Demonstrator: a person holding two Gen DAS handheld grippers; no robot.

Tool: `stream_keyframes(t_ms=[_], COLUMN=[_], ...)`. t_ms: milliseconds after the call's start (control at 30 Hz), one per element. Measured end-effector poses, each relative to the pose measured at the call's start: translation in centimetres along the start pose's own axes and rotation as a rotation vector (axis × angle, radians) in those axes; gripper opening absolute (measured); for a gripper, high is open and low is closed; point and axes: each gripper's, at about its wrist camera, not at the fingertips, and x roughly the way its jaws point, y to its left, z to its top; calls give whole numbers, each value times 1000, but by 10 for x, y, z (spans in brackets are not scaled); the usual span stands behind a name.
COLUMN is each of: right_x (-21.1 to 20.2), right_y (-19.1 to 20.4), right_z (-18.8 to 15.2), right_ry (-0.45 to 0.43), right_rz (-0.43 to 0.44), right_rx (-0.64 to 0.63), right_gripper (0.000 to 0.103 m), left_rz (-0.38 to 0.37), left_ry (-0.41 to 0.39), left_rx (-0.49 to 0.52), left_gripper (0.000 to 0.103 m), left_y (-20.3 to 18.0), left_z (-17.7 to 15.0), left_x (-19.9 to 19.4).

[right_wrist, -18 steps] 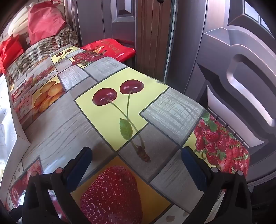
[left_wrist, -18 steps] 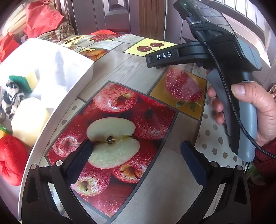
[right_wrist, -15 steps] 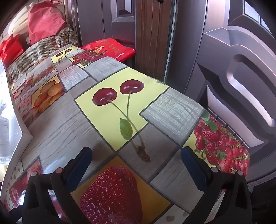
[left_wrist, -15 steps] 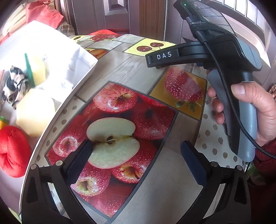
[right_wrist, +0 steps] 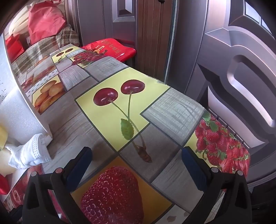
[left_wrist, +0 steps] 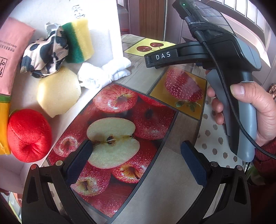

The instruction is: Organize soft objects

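Left gripper [left_wrist: 134, 155] spread wide, empty, over fruit-print tablecloth [left_wrist: 155, 198]. Forward-left: white box [left_wrist: 103, 15] tipped, spilling red plush [left_wrist: 29, 136], pale sponge [left_wrist: 58, 91], green-yellow sponge [left_wrist: 79, 40] standing tilted, white cloth [left_wrist: 103, 74] lying crosswise. Right gripper [right_wrist: 136, 158] likewise spread, empty, nothing between.

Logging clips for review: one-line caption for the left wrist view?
Open left gripper over fruit-print tablecloth; soft items spill from white box; right gripper held alongside.

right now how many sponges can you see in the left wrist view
2. The green-and-yellow scrub sponge leans against the spotted cloth bundle in the white box. The pale yellow round sponge lies just below them. More may be hidden beyond the frame.
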Motion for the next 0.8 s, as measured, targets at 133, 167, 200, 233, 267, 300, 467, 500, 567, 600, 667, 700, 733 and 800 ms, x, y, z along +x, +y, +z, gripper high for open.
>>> stream_keyframes(t_ms=[133,167,200,233,267,300,467,500,567,600,667,700,733,800], right_x=[1,1,2,2,2,2,1,1,1,1,1,2,2,2], right_y=[3,3,4,4,4,5,5,5,5,6,8,9,9,10], right_z=[1,1,2,2,2,2,2,2,2,2,2,2,2,2], right_ry=[-2,-2,-2,-2,-2,-3,-3,-3,-3,-4,-5,-6,-7,-7], right_rz=[3,4,4,4,4,3,2,3,2,3,3,3,3,3], right_rx=[-3,-3,-5,-5,-6,-6,-8,-7,-8,-8,-12,-12,-13,-13], right_gripper=[103,103,103,103,103,103,103,103,103,103,103,103,103,103], left_rz=[0,0,0,0,1,-1,-1,-1,-1,-1,-1,-1,-1,-1], left_ry=[0,0,0,0,0,0,0,0,0,0,0,0,0,0], left_rx=[0,0,0,0,1,-1,0,0,0,0,0,0,0,0], left_gripper=[102,102,102,102,102,102,102,102,102,102,102,102,102,102], left_y=[0,0,0,0,0,0,0,0,0,-7,-9,-9,-9,-8], left_z=[0,0,0,0,0,0,2,2,3,5,6,6,6,6], left_x=[0,0,0,0,0,0,0,0,1,4,5,6,6,5])
